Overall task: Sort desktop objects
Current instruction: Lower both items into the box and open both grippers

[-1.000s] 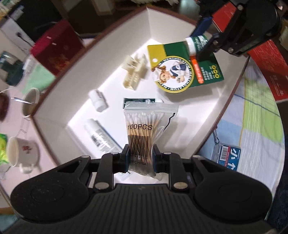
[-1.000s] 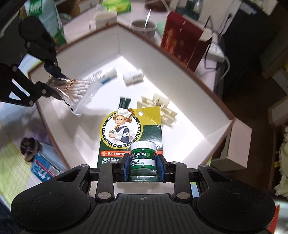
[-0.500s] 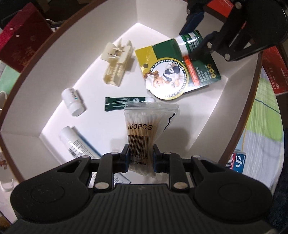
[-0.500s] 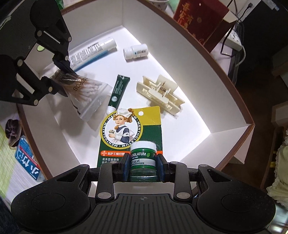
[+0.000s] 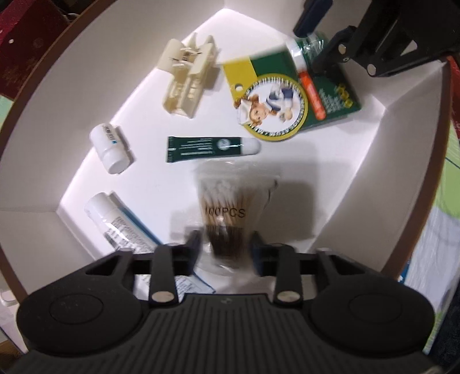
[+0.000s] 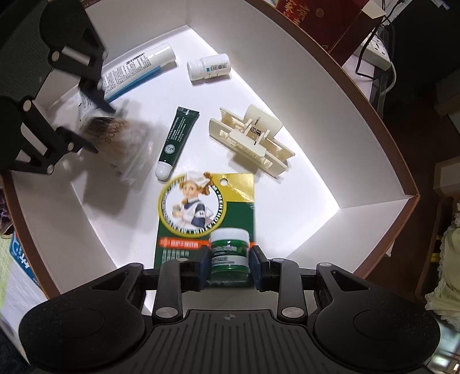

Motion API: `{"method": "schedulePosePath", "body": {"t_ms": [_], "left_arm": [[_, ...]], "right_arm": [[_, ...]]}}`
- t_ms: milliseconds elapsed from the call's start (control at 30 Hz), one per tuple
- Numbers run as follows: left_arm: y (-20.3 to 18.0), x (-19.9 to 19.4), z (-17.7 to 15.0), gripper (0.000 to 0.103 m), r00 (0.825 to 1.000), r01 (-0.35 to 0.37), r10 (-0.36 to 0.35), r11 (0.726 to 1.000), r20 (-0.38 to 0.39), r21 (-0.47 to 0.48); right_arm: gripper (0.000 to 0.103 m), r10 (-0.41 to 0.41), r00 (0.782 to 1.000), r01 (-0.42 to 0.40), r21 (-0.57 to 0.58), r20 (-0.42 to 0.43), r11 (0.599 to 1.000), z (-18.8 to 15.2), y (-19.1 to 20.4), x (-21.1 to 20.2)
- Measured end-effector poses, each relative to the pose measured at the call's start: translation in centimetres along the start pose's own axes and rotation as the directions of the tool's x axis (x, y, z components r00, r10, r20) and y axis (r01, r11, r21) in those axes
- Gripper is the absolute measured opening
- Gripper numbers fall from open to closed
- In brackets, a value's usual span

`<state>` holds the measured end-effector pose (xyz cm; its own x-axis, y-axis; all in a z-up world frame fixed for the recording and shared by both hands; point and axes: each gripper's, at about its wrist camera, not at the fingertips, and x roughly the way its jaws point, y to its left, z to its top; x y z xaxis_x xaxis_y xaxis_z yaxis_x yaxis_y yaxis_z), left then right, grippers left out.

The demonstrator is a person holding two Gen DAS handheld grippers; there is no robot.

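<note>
Left wrist view: white box with brown rim filling the frame. Left gripper at lower centre, fingers spread apart on either side of the cotton swab bag, blurred, marked "100PCS"; hard to tell whether still touching the bag, apparently loose. Above the bag, dark green tube lying flat, white cap to the right. Left of the tube, small white bottle on its side. Lower left, white tube with blue stripe, partly hidden under the gripper. Upper centre, cream plastic clip. Upper right, green and yellow Mentholatum card flat on the box floor, with the right gripper over its jar end.

Right wrist view: right gripper at lower centre, fingers narrow and flanking the green salve jar on the card; slim gaps visible at the jar's sides, so grip uncertain. Left gripper in the upper left of the frame, swab bag blurred between and below its tips. Green tube just beside the bag, cream clip right of centre, white bottle and striped tube near the top. Red box outside the rim, upper right.
</note>
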<state>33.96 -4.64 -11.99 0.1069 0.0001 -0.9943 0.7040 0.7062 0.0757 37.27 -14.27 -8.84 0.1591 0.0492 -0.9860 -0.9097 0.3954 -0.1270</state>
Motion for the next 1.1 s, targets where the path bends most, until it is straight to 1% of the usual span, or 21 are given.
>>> {"method": "schedulePosePath", "body": {"t_ms": [67, 267, 300, 333, 367, 433, 567, 700, 767, 833, 1100], "left_arm": [[0.1, 0.0, 0.0, 0.044, 1.000, 0.000, 0.000, 1.000, 0.001, -0.007], [0.4, -0.1, -0.3, 0.048, 1.000, -0.002, 0.002, 1.000, -0.005, -0.025], [0.4, -0.2, -0.4, 0.049, 1.000, -0.006, 0.006, 1.000, -0.005, -0.028], [0.5, -0.3, -0.4, 0.051, 1.000, -0.010, 0.010, 1.000, -0.004, -0.030], [0.5, -0.4, -0.5, 0.051, 1.000, -0.012, 0.012, 0.999, -0.003, -0.033], [0.6, -0.7, -0.7, 0.052, 1.000, -0.017, 0.017, 0.999, 0.001, -0.041], [0.9, -1.4, -1.1, 0.055, 0.999, -0.032, 0.033, 0.998, 0.013, -0.062], [1.4, -3.6, -1.5, 0.062, 0.998, -0.048, 0.050, 0.994, 0.024, -0.098], [1.6, -3.9, -1.6, 0.064, 0.998, -0.061, 0.065, 0.992, 0.027, -0.112], [1.6, -3.2, -1.3, 0.064, 0.996, -0.076, 0.080, 0.990, 0.033, -0.120], [1.0, -5.1, -1.6, 0.067, 0.987, -0.137, 0.147, 0.981, 0.064, -0.140]], "right_arm": [[0.031, -0.005, 1.000, 0.005, -0.009, 0.001, 1.000, 0.1, 0.1, 0.1], [0.031, 0.019, 1.000, -0.019, -0.019, 0.001, 1.000, -0.1, 0.5, 0.3], [0.040, 0.021, 1.000, -0.021, -0.020, 0.002, 1.000, -0.2, 0.6, 0.3], [0.054, 0.022, 1.000, -0.022, -0.021, 0.004, 1.000, -0.3, 0.6, 0.3], [0.078, 0.019, 1.000, -0.018, -0.028, 0.014, 0.999, -0.4, 0.7, 0.1], [0.079, 0.012, 0.999, -0.011, -0.040, 0.035, 0.999, -0.6, 1.0, -0.2], [0.079, 0.021, 0.999, -0.020, -0.022, 0.049, 1.000, -0.8, 1.1, -0.5], [0.079, 0.026, 0.998, -0.025, -0.008, 0.065, 1.000, -1.0, 1.0, -0.9], [0.079, 0.026, 0.997, -0.025, -0.006, 0.074, 1.000, -1.1, 1.1, -1.2], [0.079, 0.026, 0.996, -0.026, -0.004, 0.083, 1.000, -1.2, 1.1, -1.6], [0.079, 0.012, 0.993, -0.013, 0.005, 0.114, 1.000, -1.9, 1.7, -3.3]]}}
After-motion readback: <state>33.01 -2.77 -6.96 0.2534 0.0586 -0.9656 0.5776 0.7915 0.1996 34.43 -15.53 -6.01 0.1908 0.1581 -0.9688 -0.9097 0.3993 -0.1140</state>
